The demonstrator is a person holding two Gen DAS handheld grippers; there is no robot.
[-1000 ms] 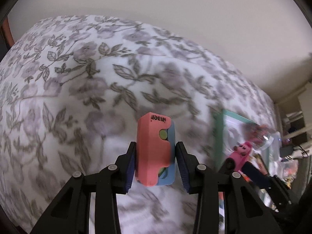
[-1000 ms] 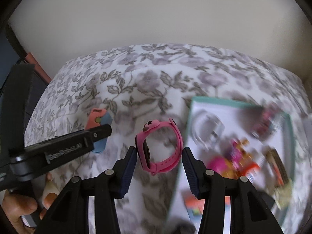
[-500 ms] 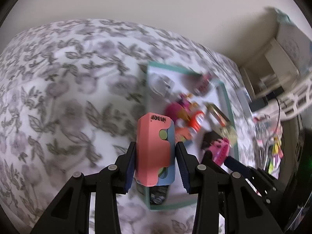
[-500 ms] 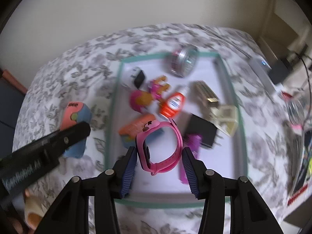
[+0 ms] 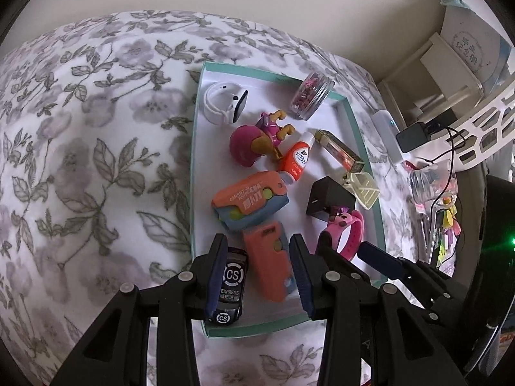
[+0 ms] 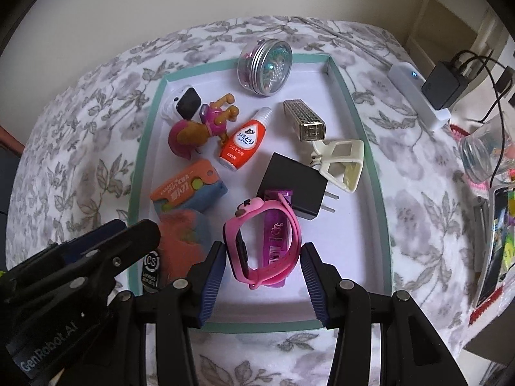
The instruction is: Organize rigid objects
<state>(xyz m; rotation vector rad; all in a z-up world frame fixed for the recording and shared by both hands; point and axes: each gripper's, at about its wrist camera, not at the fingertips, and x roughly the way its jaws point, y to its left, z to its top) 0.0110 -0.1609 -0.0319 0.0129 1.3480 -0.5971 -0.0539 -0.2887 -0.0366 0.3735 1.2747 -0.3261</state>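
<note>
Grippers are both hanging over a teal-rimmed tray [image 5: 351, 119] that is lying on a flowered bedcover [image 5: 96, 128]. Through the left wrist camera, the left gripper [image 5: 259, 270] is holding a coral toy block [image 5: 268, 267] with a blue underside between its blue pads; the jaws are only partly apart and are pressing on the two long sides of the block. The block is hanging just above the near part of the tray, beside a black toy car [image 5: 230, 284] and near a similar orange and blue toy knife [image 5: 249, 201]. I think it is a light, stiff plastic piece with smooth faces, so the flat sides are the good place for gripping, and it should not break if it drops a little. Through the right wrist camera, the right gripper [image 6: 260, 270] is carrying a pink child's watch [image 6: 264, 241], a closed rubbery loop with a small dark screen. The jaws are standing somewhat wider, and both pads are pressing on the outside of the loop. The band probably bends easily, so it can twist in the grip. It is hanging over a purple lighter [image 6: 276, 225], near a black charger plug [image 6: 293, 186].
</note>
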